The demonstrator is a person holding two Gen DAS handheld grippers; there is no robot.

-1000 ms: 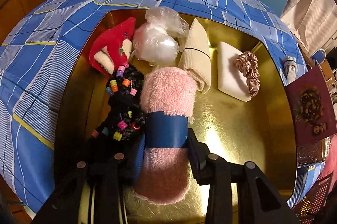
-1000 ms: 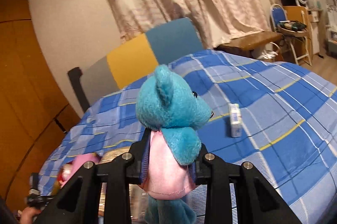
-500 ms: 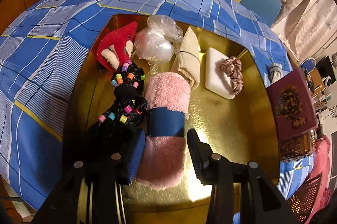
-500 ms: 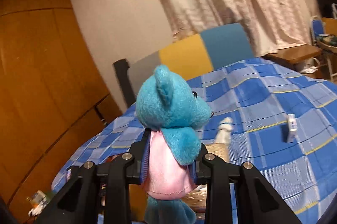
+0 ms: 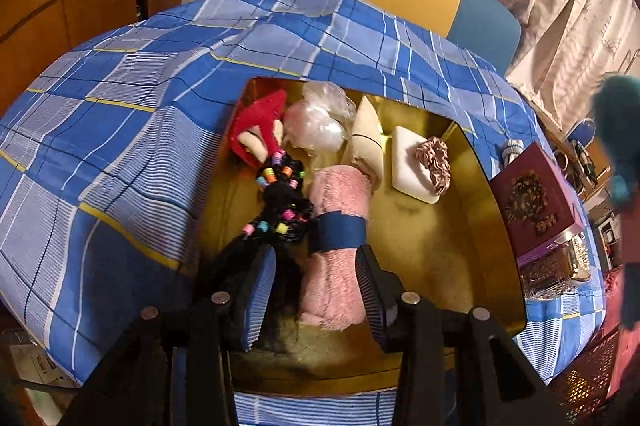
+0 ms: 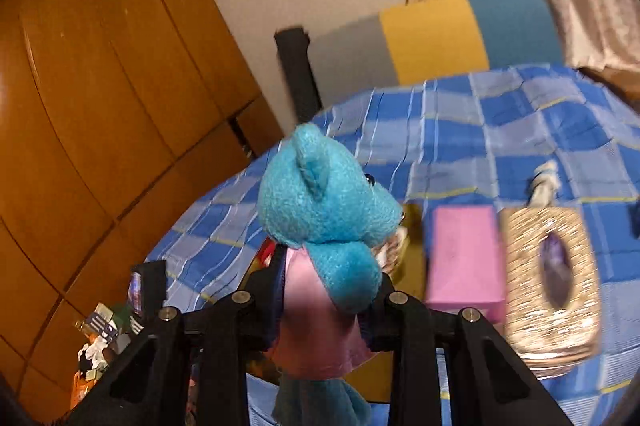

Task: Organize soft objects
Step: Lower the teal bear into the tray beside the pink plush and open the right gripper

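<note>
Left gripper (image 5: 316,290) is hanging open over the gold tray (image 5: 452,246), fingers either side of the pink fuzzy roll (image 5: 338,246) lying in it. Right gripper (image 6: 326,300) is clamped on the teal teddy (image 6: 326,210), held up above the blue checked cloth (image 6: 460,130)

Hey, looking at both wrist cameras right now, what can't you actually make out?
- Left view: near end of the rolled pink fluffy towel, behind the left claw.
- Right view: lower body of the teal plush bear, hidden by the right claw.
- Right view: gold tray, mostly behind the bear.
- Right view: glittery gold tissue box, motion-blurred.
</note>
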